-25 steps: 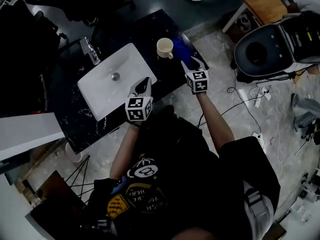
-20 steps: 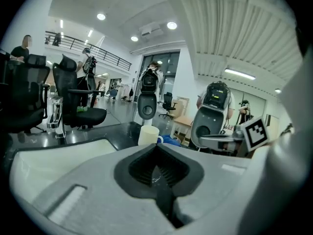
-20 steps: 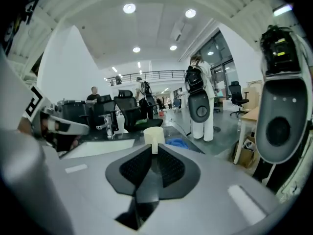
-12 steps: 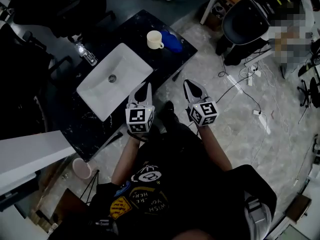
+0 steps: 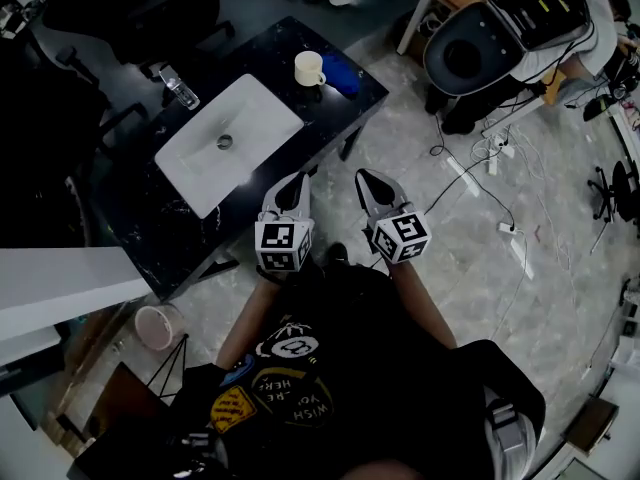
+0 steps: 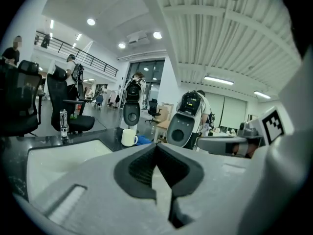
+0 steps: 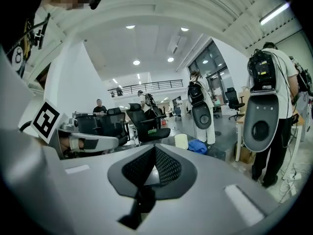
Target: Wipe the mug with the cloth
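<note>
The left tool [image 5: 296, 180] has its jaws pressed together with nothing between them. The right tool [image 5: 363, 177] beside it is likewise closed and empty. Both are held out in front of the person, the left one at the near edge of the black bench [image 5: 262, 50], the right over the floor [image 5: 470, 268]. Beyond the white sink [image 5: 250, 118], the mug [image 5: 309, 68] stands upright at the bench's far corner, well apart from both tools. The blue cloth [image 5: 340, 74] lies crumpled just beside it.

Open-plan lab/office hall w/ a mock washroom setup.
Black counter [image 5: 275, 53] w/ white sink [image 5: 265, 118] on stone floor, loose cables [image 5: 462, 175], office chairs [image 7: 146, 119], ppl w/ backpack rigs [image 7: 260, 70], mezzanine rail [image 7: 146, 86].
</note>
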`<state>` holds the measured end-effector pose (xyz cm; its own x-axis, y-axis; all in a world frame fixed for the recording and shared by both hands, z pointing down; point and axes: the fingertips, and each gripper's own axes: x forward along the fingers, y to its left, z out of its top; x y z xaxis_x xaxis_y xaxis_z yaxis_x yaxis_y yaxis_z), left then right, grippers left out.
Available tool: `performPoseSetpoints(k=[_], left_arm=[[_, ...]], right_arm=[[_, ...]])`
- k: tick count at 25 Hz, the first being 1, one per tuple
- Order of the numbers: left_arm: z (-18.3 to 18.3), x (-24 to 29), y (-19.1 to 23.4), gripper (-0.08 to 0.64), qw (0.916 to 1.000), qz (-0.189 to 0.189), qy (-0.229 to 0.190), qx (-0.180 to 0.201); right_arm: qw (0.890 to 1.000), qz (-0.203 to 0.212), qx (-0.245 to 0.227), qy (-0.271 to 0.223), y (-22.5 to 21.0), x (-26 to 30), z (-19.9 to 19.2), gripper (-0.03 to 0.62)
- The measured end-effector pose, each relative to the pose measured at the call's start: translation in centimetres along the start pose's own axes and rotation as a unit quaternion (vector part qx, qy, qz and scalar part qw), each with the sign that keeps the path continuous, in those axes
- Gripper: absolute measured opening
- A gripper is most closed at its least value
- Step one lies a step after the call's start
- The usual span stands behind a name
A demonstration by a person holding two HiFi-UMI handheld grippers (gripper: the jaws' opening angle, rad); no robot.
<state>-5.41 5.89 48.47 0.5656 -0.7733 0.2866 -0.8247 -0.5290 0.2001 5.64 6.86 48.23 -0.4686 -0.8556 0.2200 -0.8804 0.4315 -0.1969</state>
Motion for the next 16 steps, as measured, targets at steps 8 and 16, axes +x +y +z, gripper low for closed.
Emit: performPoseSetpoints(k=[8,16], left_arm=[[1.1,-0.6,-2.8,0.005,0.9998,-0.011,-0.010,0.016],[0.9,-1.3,-4.8,0.005,0.9990,-0.018,-0.006,0.041]], right_arm=[[1.000,0.014,0.001,-0.005,0.8,-2.1,0.2,0.003],[0.998,0.013,0.060,0.023,-2.4,-4.1,-1.9,0.003]])
